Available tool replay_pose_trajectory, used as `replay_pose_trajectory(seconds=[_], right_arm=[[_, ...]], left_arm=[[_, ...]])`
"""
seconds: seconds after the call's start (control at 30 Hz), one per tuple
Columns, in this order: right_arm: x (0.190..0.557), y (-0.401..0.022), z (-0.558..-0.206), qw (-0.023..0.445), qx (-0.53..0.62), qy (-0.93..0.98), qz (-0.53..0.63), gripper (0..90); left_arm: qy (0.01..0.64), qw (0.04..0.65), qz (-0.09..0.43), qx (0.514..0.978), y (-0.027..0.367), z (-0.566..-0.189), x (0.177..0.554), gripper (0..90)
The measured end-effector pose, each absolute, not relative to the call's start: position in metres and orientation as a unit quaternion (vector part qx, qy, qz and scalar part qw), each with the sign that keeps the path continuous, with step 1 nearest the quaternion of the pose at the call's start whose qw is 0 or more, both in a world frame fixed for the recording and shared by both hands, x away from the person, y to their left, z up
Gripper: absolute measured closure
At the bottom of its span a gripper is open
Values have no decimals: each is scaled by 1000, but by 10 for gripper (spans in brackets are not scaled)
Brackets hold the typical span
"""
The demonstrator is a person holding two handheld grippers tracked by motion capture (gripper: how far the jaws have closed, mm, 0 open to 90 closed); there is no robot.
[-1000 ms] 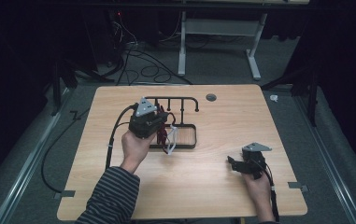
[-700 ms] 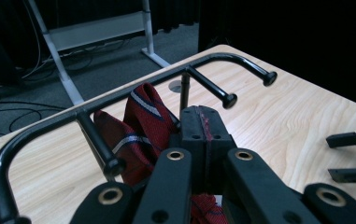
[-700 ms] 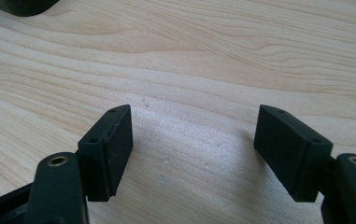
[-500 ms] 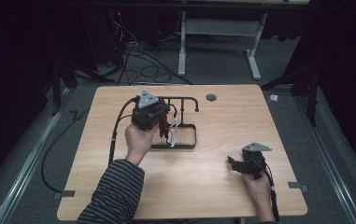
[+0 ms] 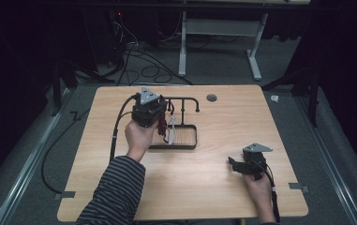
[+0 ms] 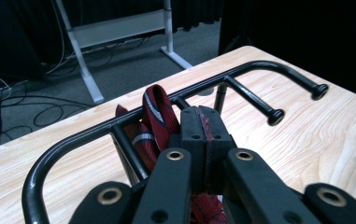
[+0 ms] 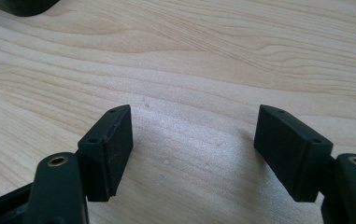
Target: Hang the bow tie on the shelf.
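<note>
A black metal rack [image 5: 188, 99] with a top bar and short pegs stands on a tray base [image 5: 185, 146] at the table's middle left. In the left gripper view the rack's bar [image 6: 255, 70] curves across the frame. A red strap with pale stripes [image 6: 154, 112] loops over that bar. My left gripper [image 6: 204, 116] is shut on the strap just behind the bar. From above, the left gripper [image 5: 163, 120] sits at the rack's left end, with the red strap [image 5: 169, 108] beside it. My right gripper [image 5: 233, 164] rests low near the front right; its jaws [image 7: 192, 140] stand open over bare wood.
The wooden table [image 5: 223, 187] has a round grommet [image 5: 211, 97] near its far edge. A black cable [image 5: 115, 136] trails from the left gripper off the table's left side. A white desk frame [image 5: 256, 51] and floor cables lie beyond.
My left gripper has shifted a little toward the table's far edge, still holding the strap at the rack. The right gripper has not moved.
</note>
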State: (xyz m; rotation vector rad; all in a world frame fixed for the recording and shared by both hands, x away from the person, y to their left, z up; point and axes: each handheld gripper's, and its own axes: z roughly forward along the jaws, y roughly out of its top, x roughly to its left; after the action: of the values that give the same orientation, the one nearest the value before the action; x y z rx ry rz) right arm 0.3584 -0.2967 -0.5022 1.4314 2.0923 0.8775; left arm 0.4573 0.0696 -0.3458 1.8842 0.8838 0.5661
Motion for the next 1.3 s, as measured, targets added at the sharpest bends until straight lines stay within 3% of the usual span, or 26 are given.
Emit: replay_pose_trajectory(seconds=[0.7,1.3], right_arm=[[358,-297,-502,227,519,760,319,293],[358,-297,-502,227,519,760,319,293]], left_arm=[[359,461,232,778,71,-346,457,866],[349,471,228,778,81,-342,439,772]])
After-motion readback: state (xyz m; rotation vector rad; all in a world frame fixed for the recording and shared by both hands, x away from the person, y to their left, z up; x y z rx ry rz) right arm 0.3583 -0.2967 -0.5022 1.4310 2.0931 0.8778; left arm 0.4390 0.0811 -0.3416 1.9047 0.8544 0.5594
